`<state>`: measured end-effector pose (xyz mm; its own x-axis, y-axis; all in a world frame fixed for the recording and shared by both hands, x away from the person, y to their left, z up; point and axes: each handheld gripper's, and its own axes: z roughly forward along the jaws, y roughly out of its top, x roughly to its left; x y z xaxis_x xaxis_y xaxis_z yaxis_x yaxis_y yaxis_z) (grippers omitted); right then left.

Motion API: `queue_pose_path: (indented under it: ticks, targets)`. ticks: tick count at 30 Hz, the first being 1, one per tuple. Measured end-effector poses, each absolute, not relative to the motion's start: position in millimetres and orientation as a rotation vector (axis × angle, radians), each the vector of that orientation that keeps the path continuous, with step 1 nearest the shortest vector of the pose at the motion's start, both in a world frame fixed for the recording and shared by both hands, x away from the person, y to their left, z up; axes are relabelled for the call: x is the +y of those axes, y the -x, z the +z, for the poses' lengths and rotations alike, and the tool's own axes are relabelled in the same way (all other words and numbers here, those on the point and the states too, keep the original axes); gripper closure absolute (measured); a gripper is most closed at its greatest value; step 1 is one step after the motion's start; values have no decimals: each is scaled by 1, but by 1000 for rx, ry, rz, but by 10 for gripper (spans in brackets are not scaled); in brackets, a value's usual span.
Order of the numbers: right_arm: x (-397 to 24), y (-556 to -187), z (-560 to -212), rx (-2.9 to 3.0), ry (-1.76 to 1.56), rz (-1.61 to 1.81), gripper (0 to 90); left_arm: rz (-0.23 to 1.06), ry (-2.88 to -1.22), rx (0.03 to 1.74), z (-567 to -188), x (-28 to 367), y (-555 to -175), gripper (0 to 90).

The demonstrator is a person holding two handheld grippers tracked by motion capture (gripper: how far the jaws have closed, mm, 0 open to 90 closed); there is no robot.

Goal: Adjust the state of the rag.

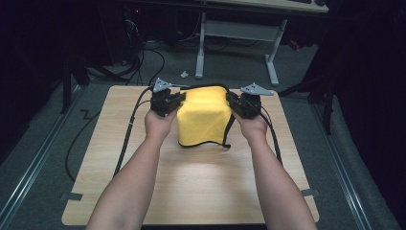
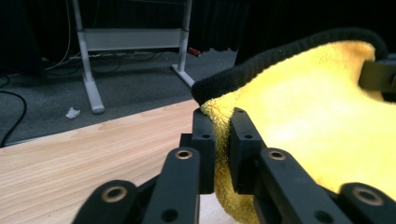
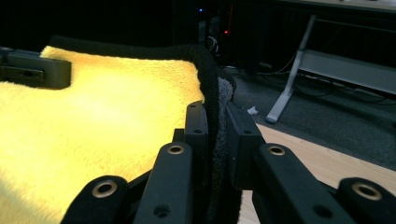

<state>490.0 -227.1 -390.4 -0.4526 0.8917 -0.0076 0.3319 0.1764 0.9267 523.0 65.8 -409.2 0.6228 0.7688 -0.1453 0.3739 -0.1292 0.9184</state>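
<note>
We hold the yellow towel [image 1: 203, 117] stretched between both hands, left gripper [image 1: 178, 99] pinching its left top corner, right gripper [image 1: 231, 101] pinching the right, jaws clamped on cloth, lower edge draped on the surface [image 1: 201, 187] toward us.

yellow towel [image 2: 317, 135] cut off at right edge, lower hem folded underneath

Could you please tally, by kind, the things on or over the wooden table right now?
Yellow cloth with black trim: 1
Claws, left claw and right claw, each shut on a top corner of the cloth: 2
Total: 3
</note>
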Motion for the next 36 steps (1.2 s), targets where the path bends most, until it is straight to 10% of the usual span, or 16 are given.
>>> queue_pose_path:
  ticks: [36]
  targets:
    - [-244,-487,-438,1968,-1237,1373,811,247,-1708,1000,-460,74,-520,839]
